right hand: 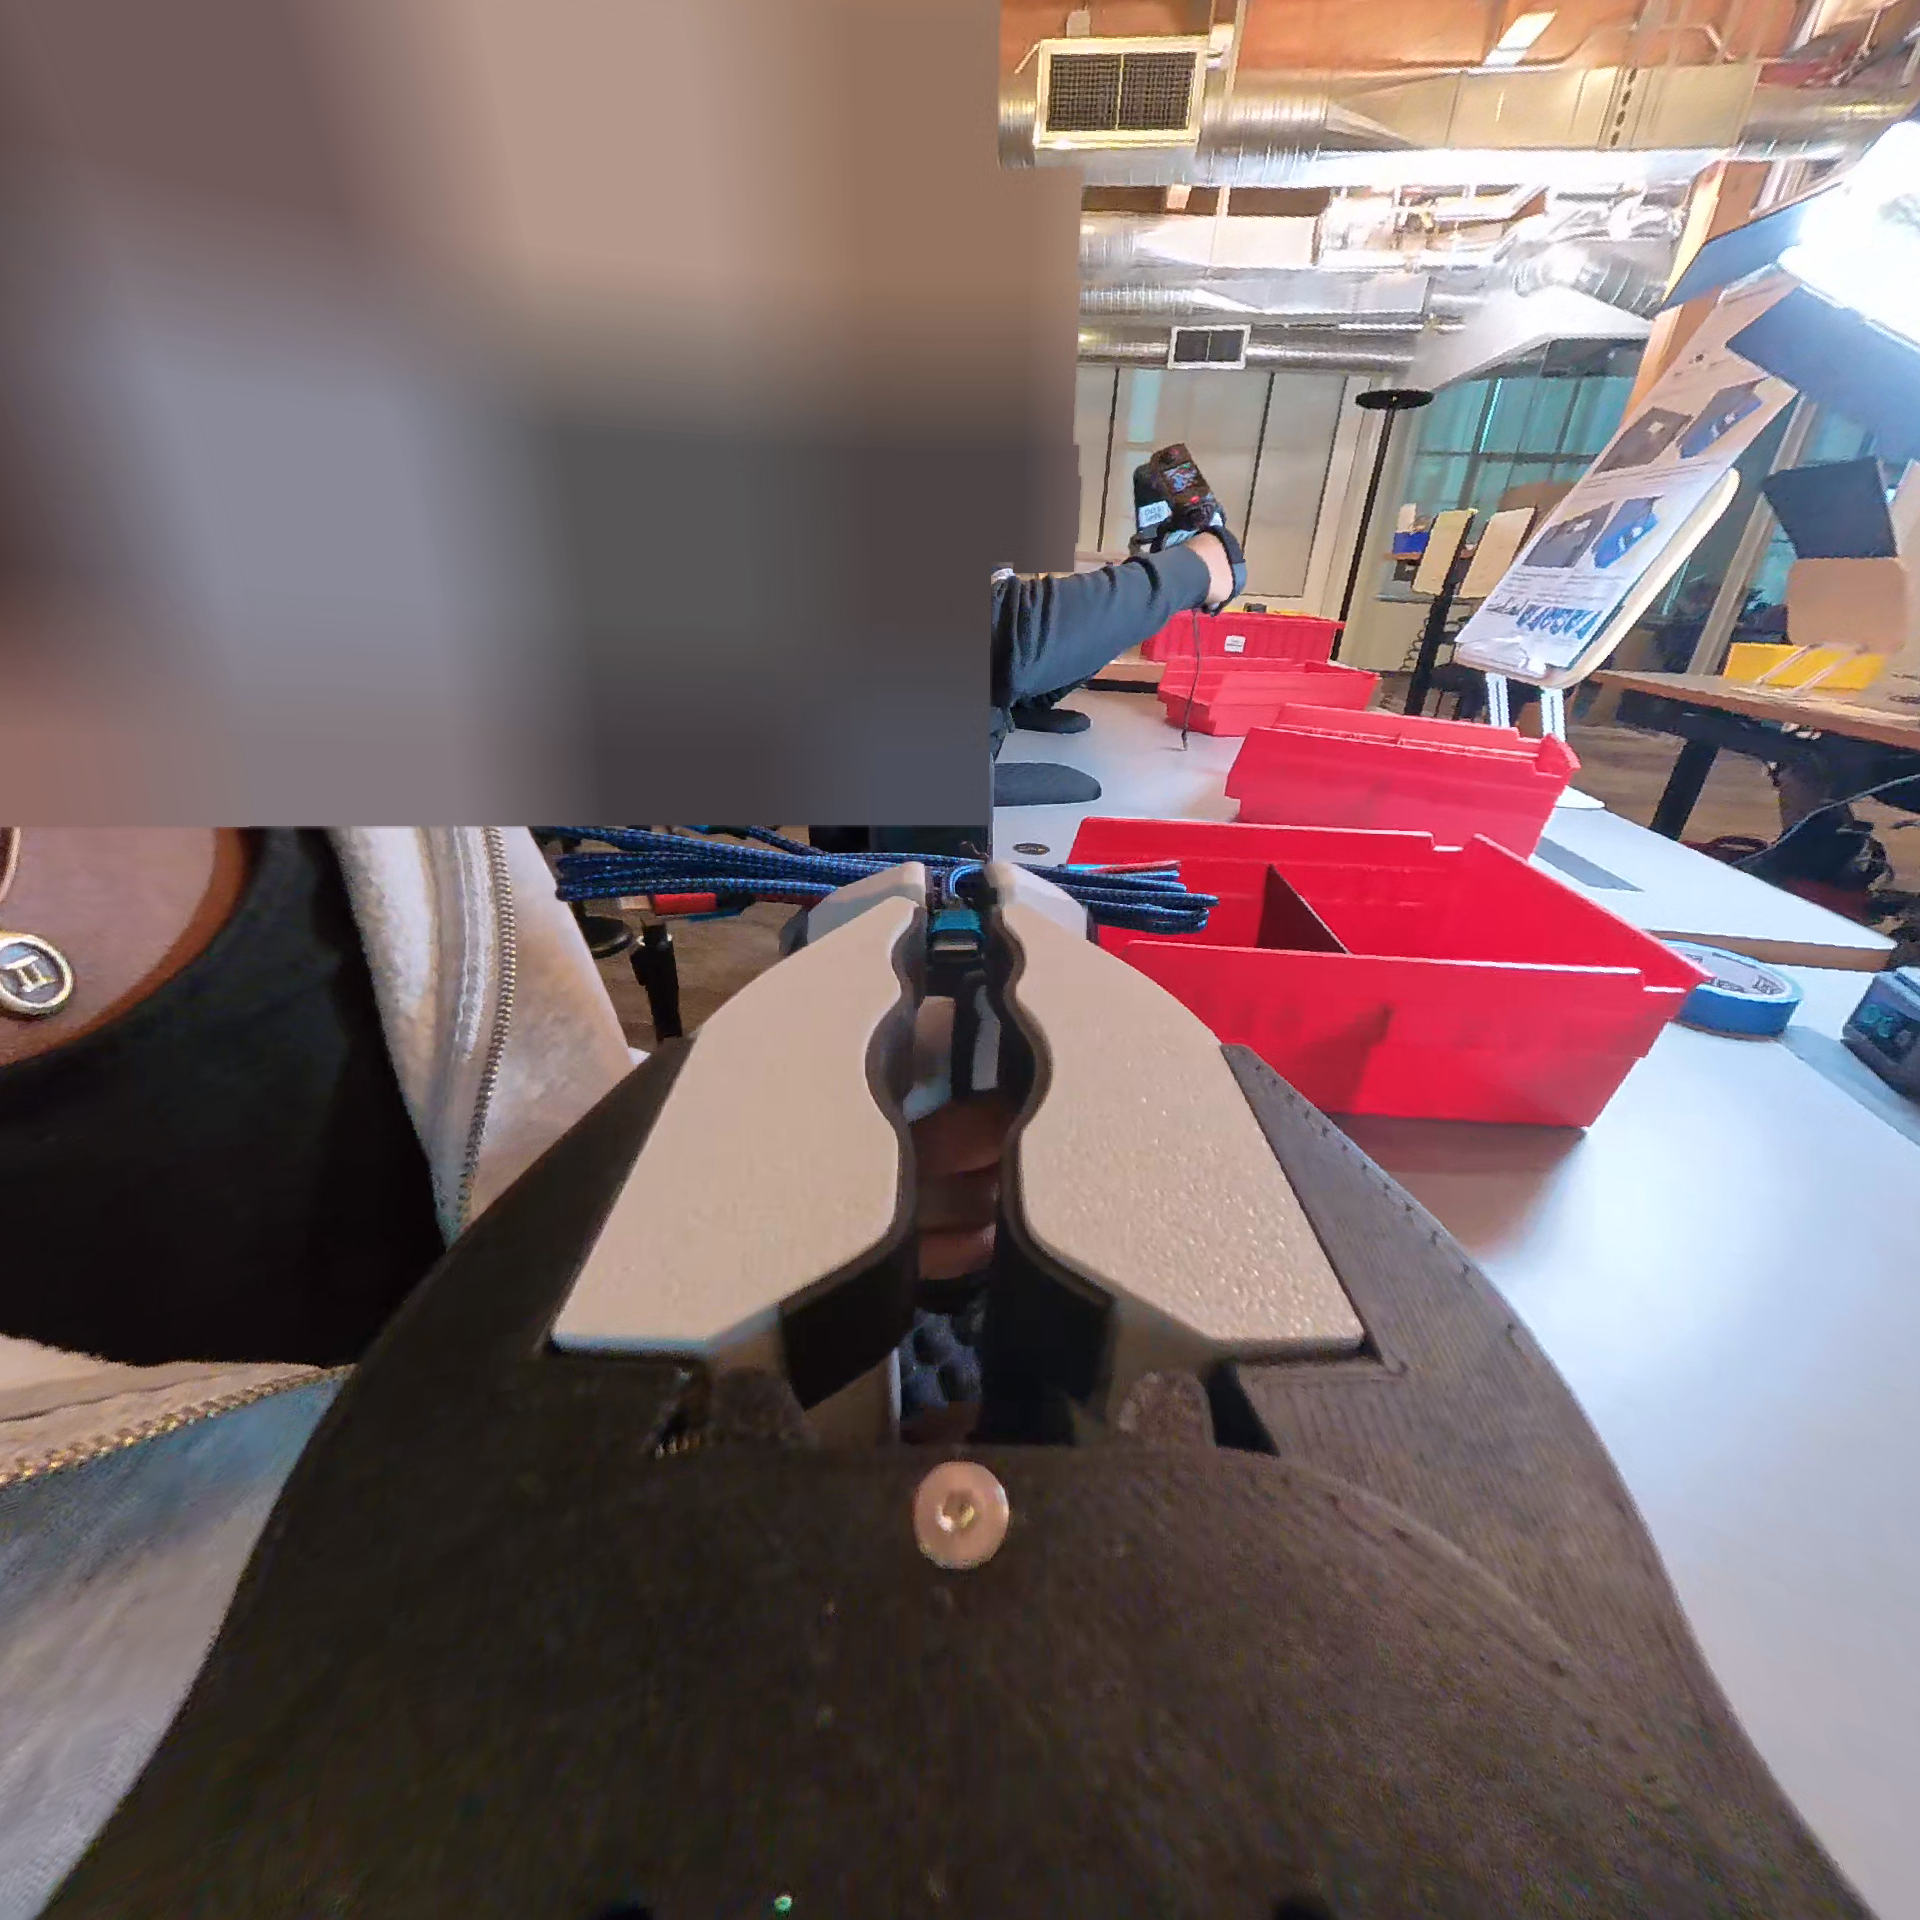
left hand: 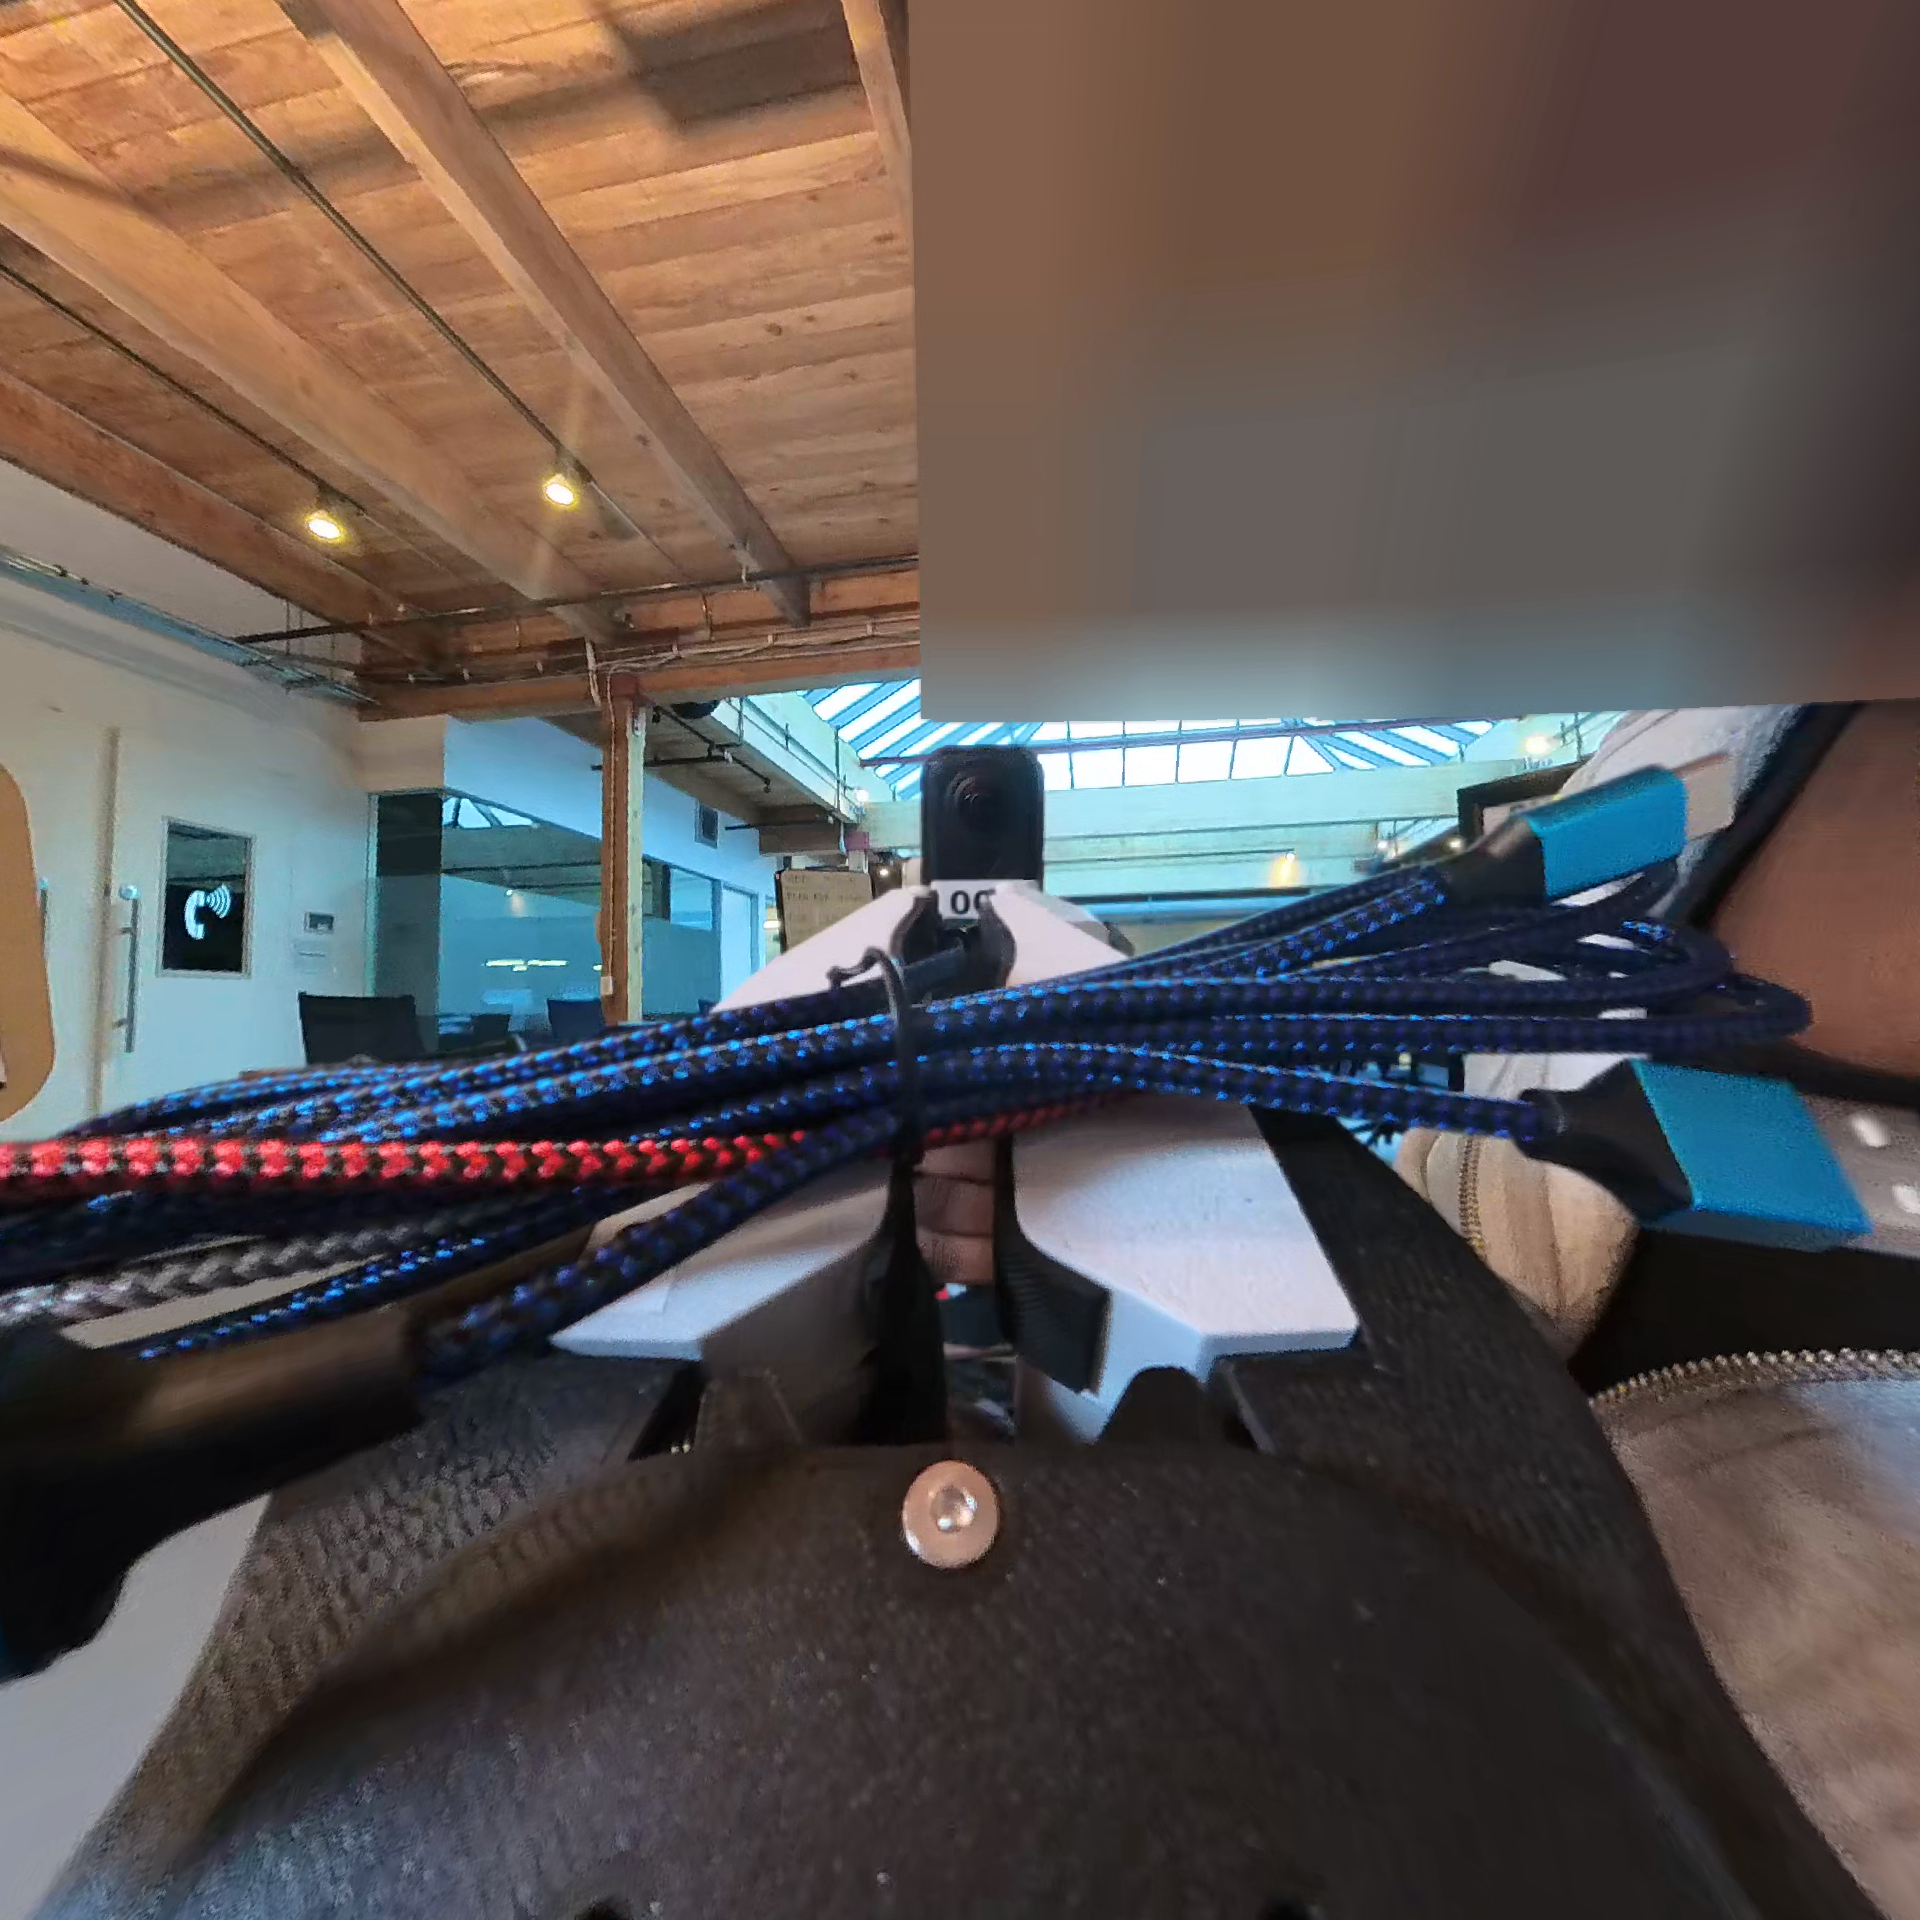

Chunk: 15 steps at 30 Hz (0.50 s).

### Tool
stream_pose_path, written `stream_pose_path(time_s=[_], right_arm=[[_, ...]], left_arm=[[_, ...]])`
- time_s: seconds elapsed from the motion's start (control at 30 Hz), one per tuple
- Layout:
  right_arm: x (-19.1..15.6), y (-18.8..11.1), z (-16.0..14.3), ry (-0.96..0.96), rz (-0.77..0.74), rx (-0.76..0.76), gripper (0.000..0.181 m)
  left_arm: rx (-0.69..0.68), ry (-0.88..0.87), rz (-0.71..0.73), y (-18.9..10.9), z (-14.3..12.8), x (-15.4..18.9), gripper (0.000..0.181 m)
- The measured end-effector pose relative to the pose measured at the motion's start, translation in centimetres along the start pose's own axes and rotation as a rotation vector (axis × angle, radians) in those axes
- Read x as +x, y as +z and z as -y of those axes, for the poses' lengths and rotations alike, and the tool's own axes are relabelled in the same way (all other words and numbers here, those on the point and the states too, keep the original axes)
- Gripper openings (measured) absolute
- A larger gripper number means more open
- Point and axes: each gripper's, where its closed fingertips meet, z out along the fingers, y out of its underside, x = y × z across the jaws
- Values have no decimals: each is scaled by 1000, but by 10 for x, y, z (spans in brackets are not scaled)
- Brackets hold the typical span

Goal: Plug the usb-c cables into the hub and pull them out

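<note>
A bundle of braided cables (left hand: 623, 1070), mostly blue-black with one red cable (left hand: 416, 1153), is bound by a black zip tie (left hand: 902, 1060). It lies across my left gripper (left hand: 956, 940), whose jaws are closed at the tips on part of the bundle; the exact grip point is hidden. Two blue connectors (left hand: 1605, 836) (left hand: 1745, 1153) hang free at the right. My right gripper (right hand: 956, 904) is shut on another blue connector (right hand: 951, 928), with the bundle (right hand: 727, 883) just beyond its tips. The two grippers face each other in the air; the right one's camera (left hand: 982, 816) shows. No hub is in view.
A red divided bin (right hand: 1382, 997) stands on the grey table (right hand: 1662, 1299) to the right, with more red bins (right hand: 1403, 779) behind it. A blue tape roll (right hand: 1735, 1003) lies beside it. The holder's grey zip jacket (right hand: 416, 1039) is close on the left. Another person's arm (right hand: 1122, 613) is farther back. My left and right fingertips are right by each other.
</note>
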Motion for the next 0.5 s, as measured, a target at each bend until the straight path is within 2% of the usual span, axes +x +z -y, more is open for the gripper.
stream_pose_path(time_s=[0.03, 0.07, 0.17, 0.5], right_arm=[[-1, 0, 0, -17, 0, 2, 10], [-2, -1, 1, -32, 5, 10, 10], [-3, -1, 1, -62, 4, 13, 10], [-2, -4, -9, -30, 6, -14, 10]], left_arm=[[-13, -3, 10, -1, -1, -2, 13], [-28, -3, 13, -2, -3, -3, 20], [-95, 25, 6, -5, -12, -2, 14], [-55, -27, -49, -9, -11, 3, 7]])
